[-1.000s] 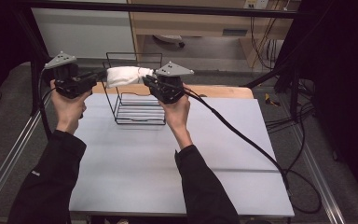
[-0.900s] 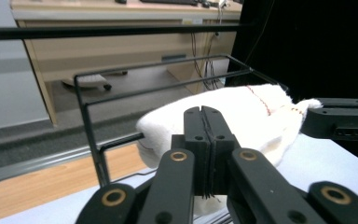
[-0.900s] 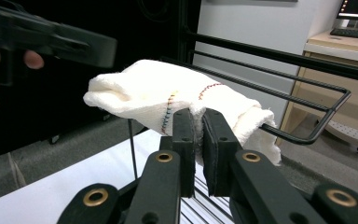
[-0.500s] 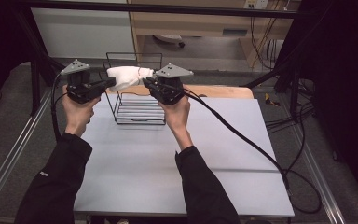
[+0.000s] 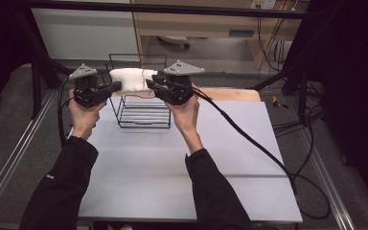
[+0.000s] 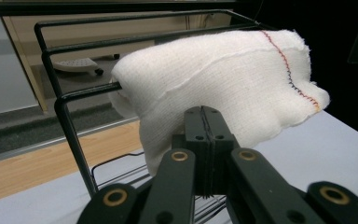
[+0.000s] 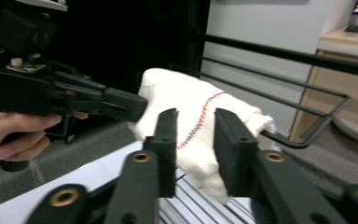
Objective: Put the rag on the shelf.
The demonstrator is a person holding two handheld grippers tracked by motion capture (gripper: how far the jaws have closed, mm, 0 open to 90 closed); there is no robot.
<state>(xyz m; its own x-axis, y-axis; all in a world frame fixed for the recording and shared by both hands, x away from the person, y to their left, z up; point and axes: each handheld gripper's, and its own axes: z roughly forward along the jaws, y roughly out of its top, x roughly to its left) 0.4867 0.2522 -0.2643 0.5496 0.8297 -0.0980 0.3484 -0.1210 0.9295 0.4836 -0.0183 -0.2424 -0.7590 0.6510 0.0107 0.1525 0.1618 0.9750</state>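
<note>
Cloth: a white knitted cotton cloth with a red-and-blue stitched edge (image 6: pixel 223 88) hangs over the top rail of the black wire rack (image 5: pixel 143 103), at 12 o'clock on the light grey worktop (image 5: pixel 172 167), probably so both sides can be reached.
Left gripper (image 5: pixel 116 86): at the cloth's 9 o'clock edge; fingers (image 6: pixel 204 140) pressed together, apparently pinching a low fold, though I cannot tell for sure.
Right gripper (image 7: pixel 193 149): at the cloth's 3 o'clock end; fingers spread, cloth between them, ungripped.
Likely purpose: spreading or lifting the cloth.
</note>
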